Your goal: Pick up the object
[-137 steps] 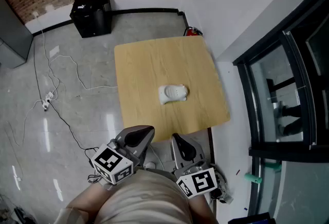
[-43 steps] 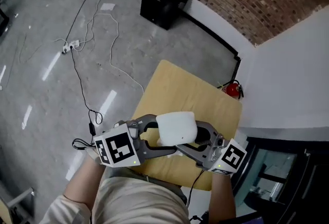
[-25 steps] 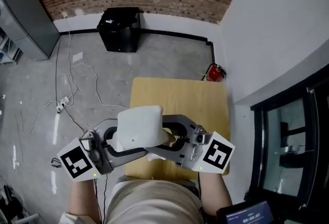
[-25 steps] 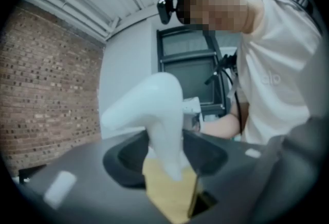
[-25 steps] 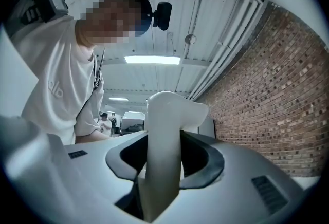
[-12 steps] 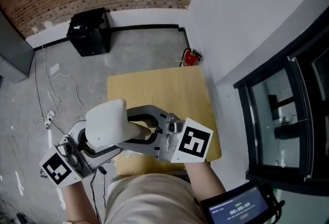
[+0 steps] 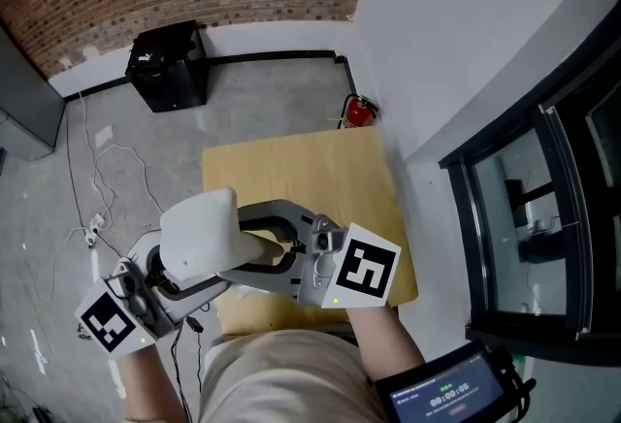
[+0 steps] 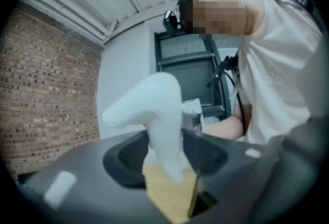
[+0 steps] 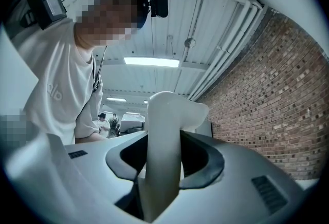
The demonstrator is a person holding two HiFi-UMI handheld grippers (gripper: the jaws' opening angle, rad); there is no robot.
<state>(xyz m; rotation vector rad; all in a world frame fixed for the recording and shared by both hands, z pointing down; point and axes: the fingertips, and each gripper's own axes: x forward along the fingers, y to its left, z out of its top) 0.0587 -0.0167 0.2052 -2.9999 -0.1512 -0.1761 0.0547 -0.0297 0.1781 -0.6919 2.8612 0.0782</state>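
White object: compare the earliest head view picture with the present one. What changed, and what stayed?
The white object lay on the wooden table while both grippers hung empty near the person's body. Now the left gripper and right gripper are each shut on it, holding it lifted above the table, close to the camera. In the last half second nothing visibly moved; the table kept its place.

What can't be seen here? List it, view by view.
Head view: the white object covers where the left gripper and right gripper clamp it, and part of the table.
Right gripper view: the table is hidden behind the object and jaws.
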